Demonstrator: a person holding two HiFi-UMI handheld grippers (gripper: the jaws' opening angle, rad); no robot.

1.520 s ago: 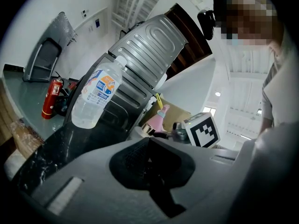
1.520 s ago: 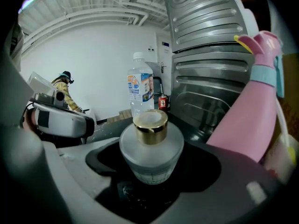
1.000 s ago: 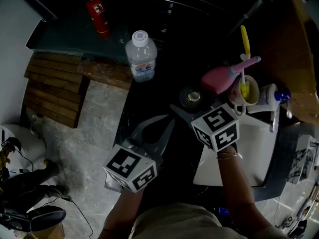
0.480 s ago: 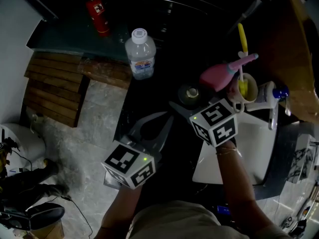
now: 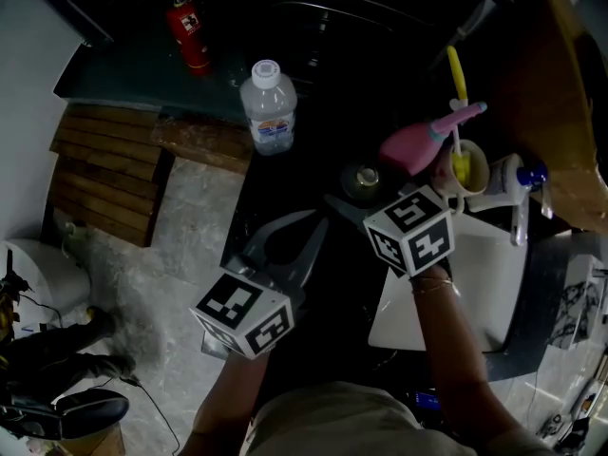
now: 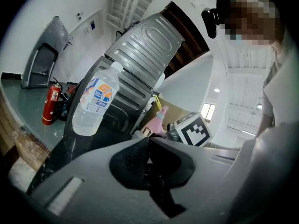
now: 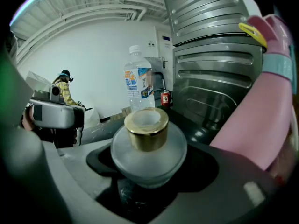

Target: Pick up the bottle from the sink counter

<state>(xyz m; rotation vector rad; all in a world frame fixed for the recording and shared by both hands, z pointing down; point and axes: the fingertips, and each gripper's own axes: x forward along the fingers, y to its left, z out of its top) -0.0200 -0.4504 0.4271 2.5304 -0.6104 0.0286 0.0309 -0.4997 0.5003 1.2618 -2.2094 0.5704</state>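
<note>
A clear water bottle [image 5: 267, 107] with a white cap stands upright at the far left of the dark sink counter [image 5: 318, 131]; it also shows as the water bottle [image 6: 96, 101] and the water bottle [image 7: 138, 85]. A small round frosted bottle [image 5: 362, 180] with a gold cap sits nearer. My right gripper [image 5: 358, 198] is open, its jaws on either side of this frosted bottle [image 7: 148, 148] with dark gaps showing on both sides. My left gripper [image 5: 320, 224] hovers to the left with nothing in it, and the tips of the left gripper [image 6: 148, 141] meet.
A pink spray bottle [image 5: 418, 145], a cup [image 5: 467, 171] with a yellow toothbrush and a blue-capped tube [image 5: 521, 180] crowd the right of the counter. The white basin [image 5: 494, 283] lies near right. A red extinguisher [image 5: 188, 28] stands far left; ribbed grey metal [image 6: 145, 45] rises behind.
</note>
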